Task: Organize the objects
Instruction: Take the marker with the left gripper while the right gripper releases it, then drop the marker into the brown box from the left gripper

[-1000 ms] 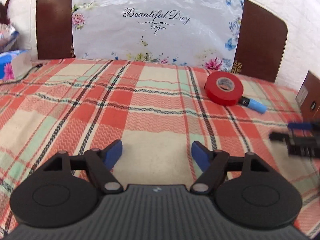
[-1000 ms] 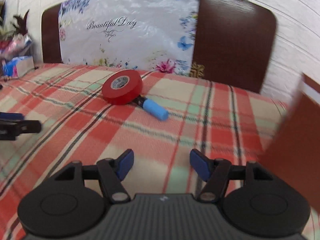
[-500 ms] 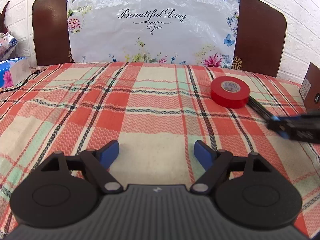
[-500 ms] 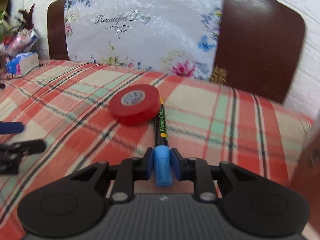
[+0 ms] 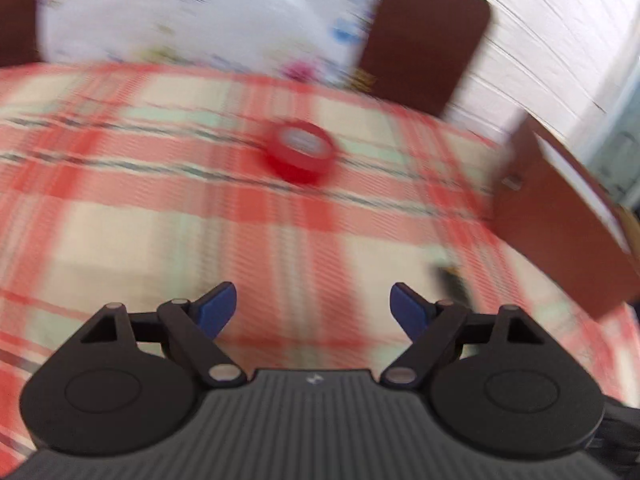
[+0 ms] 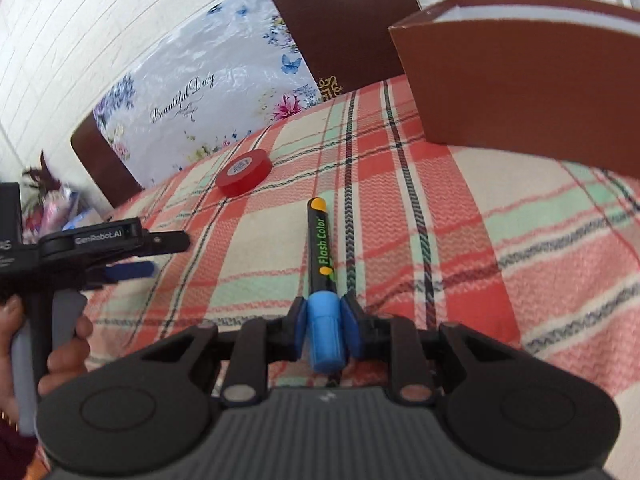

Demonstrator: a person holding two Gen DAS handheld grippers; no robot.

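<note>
The right gripper [image 6: 323,330] clamps the blue cap of a marker [image 6: 321,248], a black barrel lettered "Flash Color" in green with an orange end, held above the plaid cloth [image 6: 460,216]. Beyond lie a red tape roll [image 6: 244,172] and a brown box [image 6: 528,76]. The left gripper [image 5: 313,310] gapes wide, holding nothing.

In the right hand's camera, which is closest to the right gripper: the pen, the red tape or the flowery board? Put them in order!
1. The pen: held in the right gripper's jaws by its blue cap.
2. The red tape: farther ahead, to the left, flat on the checked cloth.
3. The flowery board: farthest, upright at the back left.
</note>
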